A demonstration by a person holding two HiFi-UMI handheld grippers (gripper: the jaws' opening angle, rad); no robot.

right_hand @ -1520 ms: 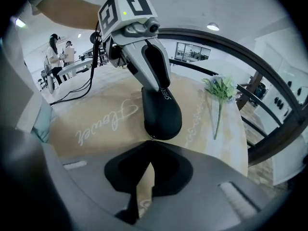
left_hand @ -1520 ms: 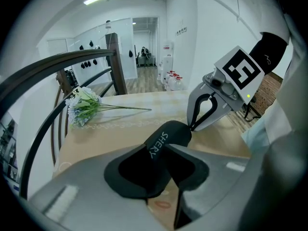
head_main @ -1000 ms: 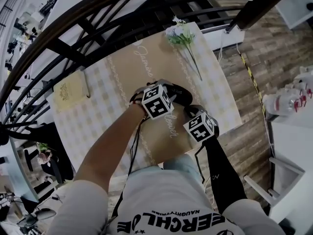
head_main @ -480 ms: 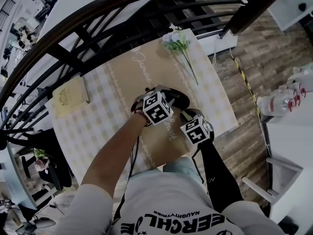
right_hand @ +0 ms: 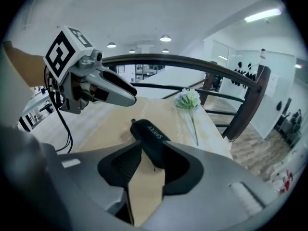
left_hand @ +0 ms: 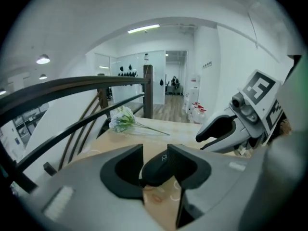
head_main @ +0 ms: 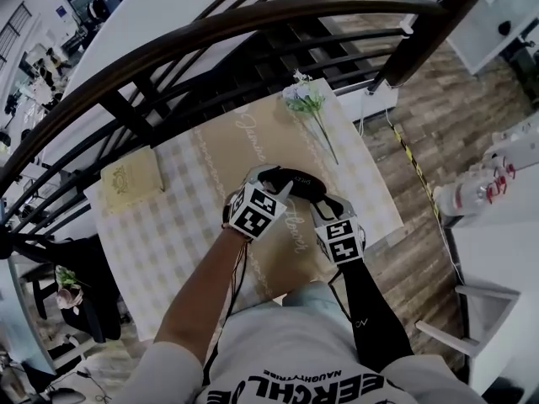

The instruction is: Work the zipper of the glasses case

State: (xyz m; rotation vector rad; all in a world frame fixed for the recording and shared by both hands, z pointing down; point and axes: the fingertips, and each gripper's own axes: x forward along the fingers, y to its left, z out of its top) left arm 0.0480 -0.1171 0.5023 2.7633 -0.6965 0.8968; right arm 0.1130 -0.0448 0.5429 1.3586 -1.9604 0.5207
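Note:
The black glasses case (head_main: 295,182) lies on the tan runner of the table (head_main: 168,234). My left gripper (head_main: 278,189) hovers over its left end, and my right gripper (head_main: 325,206) over its right end. In the left gripper view the jaws (left_hand: 155,150) stand apart, with the case end (left_hand: 161,170) showing between them from below. In the right gripper view the jaws (right_hand: 153,148) have just been opening. The lettered case (right_hand: 149,134) lies between them with no pad pressing on it. The left gripper (right_hand: 130,93) hangs above the case's far end.
A bunch of pale flowers (head_main: 305,99) lies at the far end of the runner. A cream book (head_main: 132,179) sits on the checked cloth at the left. A dark curved railing (head_main: 253,23) runs just beyond the table. Bottles (head_main: 484,179) stand on the floor at the right.
Both grippers have lifted up and drawn back a little from the case, each rolling somewhat. The case stays on the runner.

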